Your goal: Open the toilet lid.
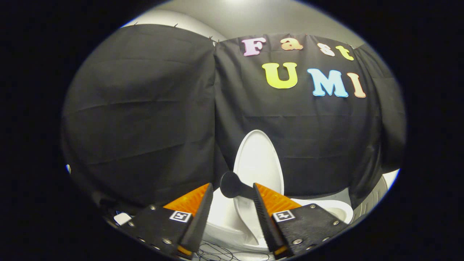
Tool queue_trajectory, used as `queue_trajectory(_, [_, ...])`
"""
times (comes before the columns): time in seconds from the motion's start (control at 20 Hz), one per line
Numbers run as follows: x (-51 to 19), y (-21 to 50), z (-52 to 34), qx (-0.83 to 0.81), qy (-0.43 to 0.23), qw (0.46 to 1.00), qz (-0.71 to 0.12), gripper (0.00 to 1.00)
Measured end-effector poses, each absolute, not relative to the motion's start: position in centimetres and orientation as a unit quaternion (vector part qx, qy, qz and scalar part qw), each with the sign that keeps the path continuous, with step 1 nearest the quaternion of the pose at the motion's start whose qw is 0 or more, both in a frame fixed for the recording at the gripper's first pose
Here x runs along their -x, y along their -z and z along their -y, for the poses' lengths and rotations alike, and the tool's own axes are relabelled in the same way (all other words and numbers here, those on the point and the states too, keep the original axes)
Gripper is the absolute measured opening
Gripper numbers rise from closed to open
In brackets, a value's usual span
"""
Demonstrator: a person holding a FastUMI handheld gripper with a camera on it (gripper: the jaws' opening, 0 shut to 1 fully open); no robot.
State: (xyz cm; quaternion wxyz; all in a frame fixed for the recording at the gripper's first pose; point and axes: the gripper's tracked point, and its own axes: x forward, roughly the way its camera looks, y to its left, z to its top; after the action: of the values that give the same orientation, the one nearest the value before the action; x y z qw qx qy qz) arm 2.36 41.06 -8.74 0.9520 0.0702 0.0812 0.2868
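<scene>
- Pale floor (253, 256) shows low between the fingers; the white toilet (226, 228) stands on it
- Thin dark cables (217, 252) lie loose on the floor just before the toilet's base
- Gripper (232, 186) hangs above, fingers apart; a black knob (229, 185) sits between their tips

White oval plastic toilet lid (258, 159): raised upright against the black cloth wall, above the white toilet bowl (232, 221).
</scene>
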Motion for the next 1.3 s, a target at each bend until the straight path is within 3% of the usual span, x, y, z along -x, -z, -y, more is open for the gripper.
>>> queue_trajectory(0.05, [-2.3, 7.9, -40.7, -0.093, -0.3, 0.947, -0.07, 0.81])
queue_trajectory(0.15, [-2.7, 5.8, -38.0, -0.117, -0.301, 0.945, -0.047, 0.9])
queue_trajectory(0.3, [-3.9, 3.7, -32.9, -0.116, -0.276, 0.954, -0.02, 0.94])
queue_trajectory(0.6, [-4.9, 0.9, -23.6, -0.127, -0.239, 0.962, 0.036, 0.95])
queue_trajectory(1.3, [-4.1, 2.4, -4.8, -0.03, -0.125, 0.991, 0.038, 0.95])
